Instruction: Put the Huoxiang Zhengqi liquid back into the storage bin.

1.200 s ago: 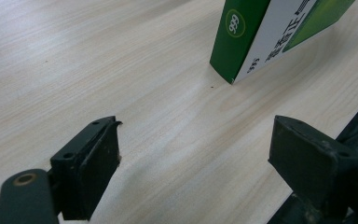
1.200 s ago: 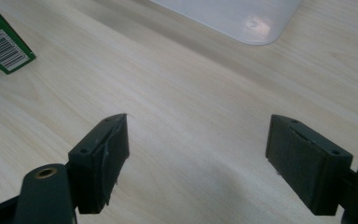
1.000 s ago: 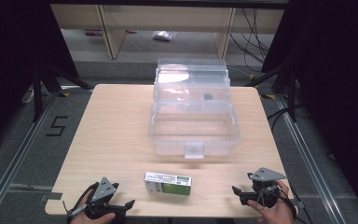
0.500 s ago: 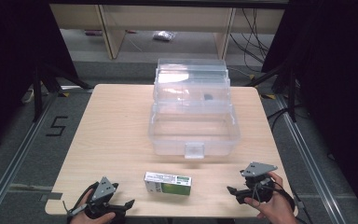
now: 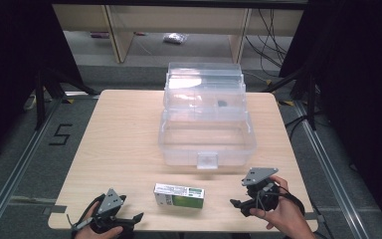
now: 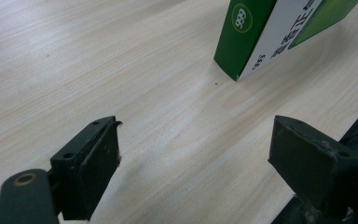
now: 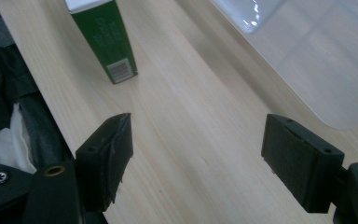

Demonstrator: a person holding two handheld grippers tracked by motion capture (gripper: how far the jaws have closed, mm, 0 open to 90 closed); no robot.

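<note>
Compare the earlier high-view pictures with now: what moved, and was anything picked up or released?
The right tongs moved up off the table's near edge, slightly forward and inward, towards the green box. Their jaws stand open, holding nothing. Nothing was picked up or released. The left tongs stayed at the near edge, open. The green box and the open clear plastic case did not move.

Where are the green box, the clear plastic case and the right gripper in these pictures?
green box point(image 5: 179, 195): high view, middle of its top face.
clear plastic case point(image 5: 206, 160): high view, front latch.
right gripper point(image 7: 196, 158): right gripper view, midway between its open jaws.
</note>
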